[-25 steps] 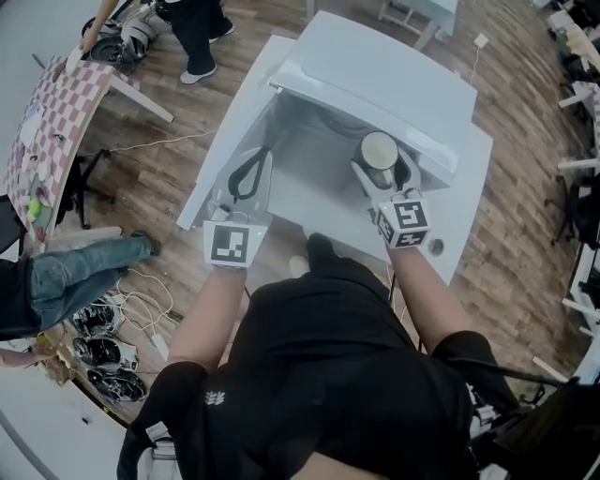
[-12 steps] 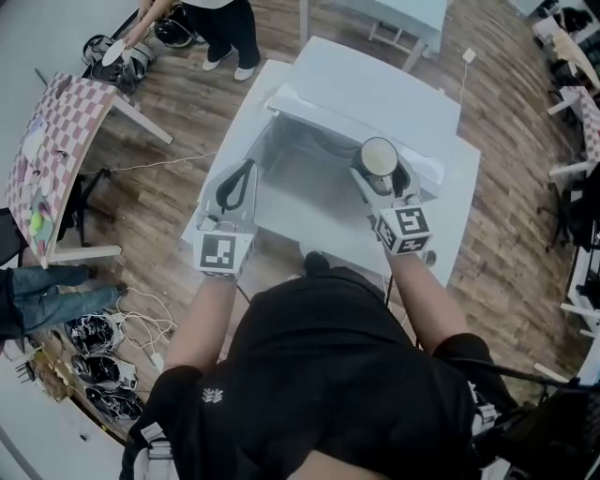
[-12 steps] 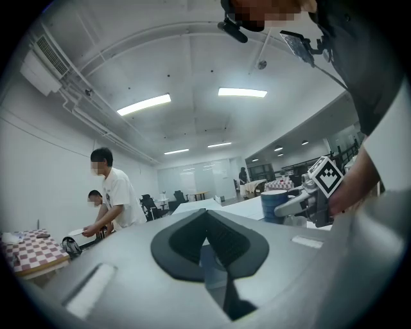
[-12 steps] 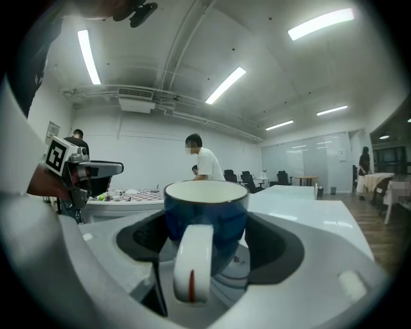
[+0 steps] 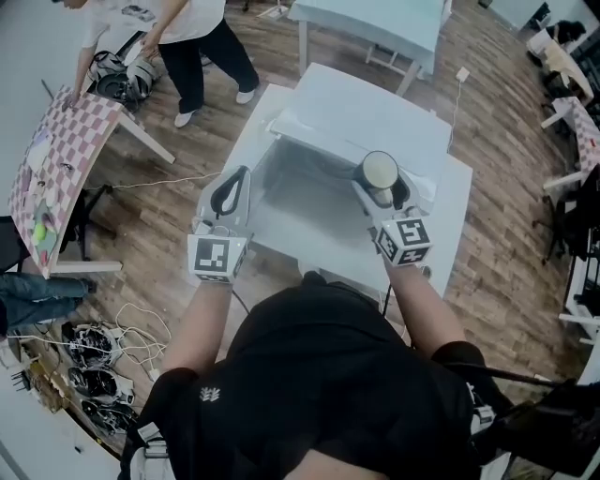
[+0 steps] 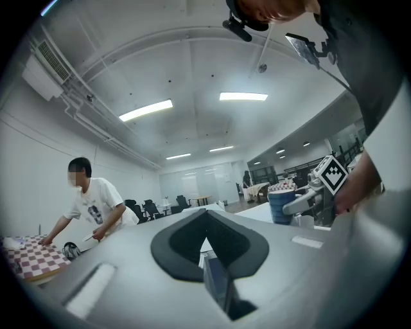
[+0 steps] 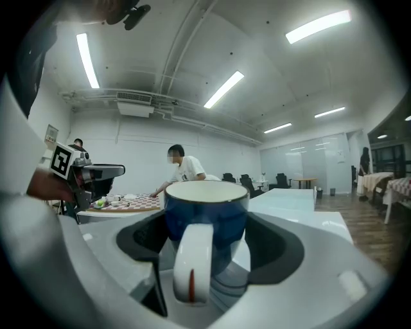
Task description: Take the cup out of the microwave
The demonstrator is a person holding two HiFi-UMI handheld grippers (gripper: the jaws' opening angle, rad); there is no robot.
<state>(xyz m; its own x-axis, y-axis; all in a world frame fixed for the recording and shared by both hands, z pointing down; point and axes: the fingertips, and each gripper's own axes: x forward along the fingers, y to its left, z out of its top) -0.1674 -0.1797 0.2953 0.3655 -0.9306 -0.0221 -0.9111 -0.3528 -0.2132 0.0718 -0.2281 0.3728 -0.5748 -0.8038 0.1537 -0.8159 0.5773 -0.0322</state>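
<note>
Your white table (image 5: 457,202) stands in front of you on the wooden floor (image 5: 511,262), and the microwave (image 5: 375,103) sits on it, covering most of its top; only a bare strip shows along the right edge. To your left, well apart, a checked table (image 5: 56,159) carries a few small items. Loose cables (image 5: 122,342) lie on the floor near left. A pale table (image 5: 375,23) stands at the far side.

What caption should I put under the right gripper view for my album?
Right tongs clamp a blue cup, its white handle facing the camera.
</note>
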